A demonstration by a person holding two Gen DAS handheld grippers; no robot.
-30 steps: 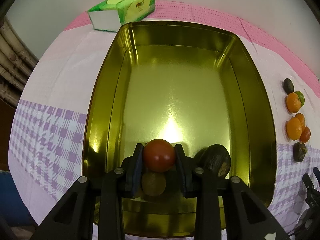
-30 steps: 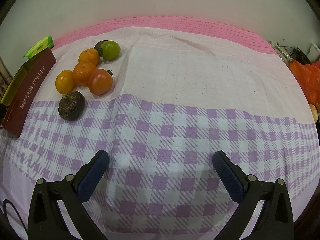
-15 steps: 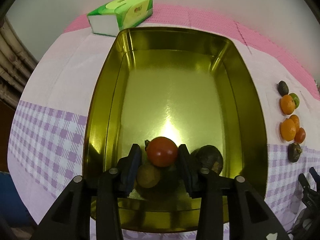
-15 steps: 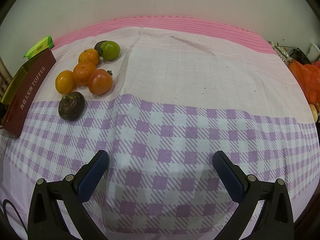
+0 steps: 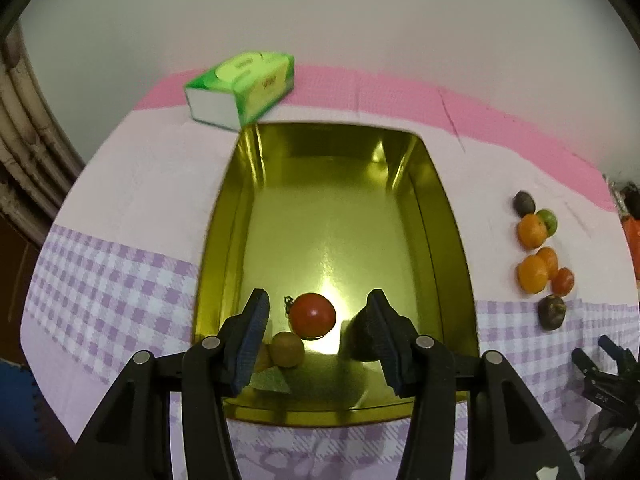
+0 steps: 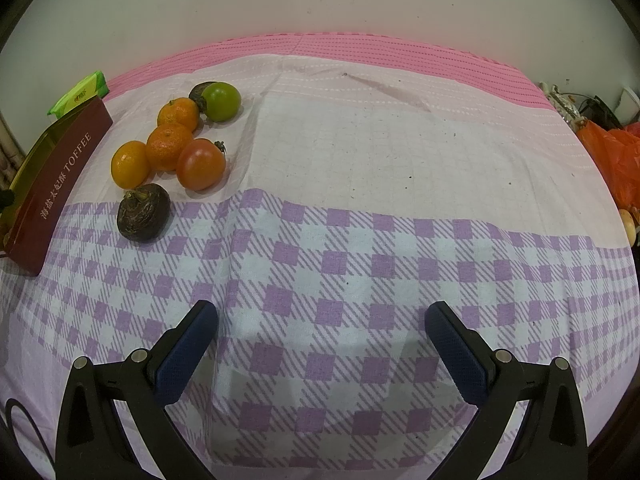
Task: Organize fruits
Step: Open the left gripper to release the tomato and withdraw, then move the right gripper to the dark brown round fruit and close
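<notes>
Since a second ago my left gripper (image 5: 318,334) has let go of the red tomato (image 5: 312,315) and lifted up. Its jaws have just been opening, and the tomato now sits free on the floor of the gold tin (image 5: 456,248), between the two pads but not touched by them. A small brown fruit (image 5: 286,349) lies just beside it, and a dark fruit (image 5: 356,338) hides partly behind the right pad.

My right gripper (image 6: 320,336) hangs wide open over the checked cloth (image 6: 360,264) with nothing in it. It has not moved.

Six more fruits wait in a bunch on the cloth near the tin: three oranges, like this one (image 6: 130,164), a second tomato (image 6: 201,164), a green fruit (image 6: 221,101) and a dark lumpy one (image 6: 143,212). One more dark fruit peeks out behind the green one.

What could go wrong? The fruits are round, so a bump could make them roll. If I drop my left hand again, a pad could knock the red tomato around the shiny tin floor. The fruits on the cloth touch each other, so grabbing one could push its neighbours away, maybe off the table. A hard squeeze could squash a soft tomato.
</notes>
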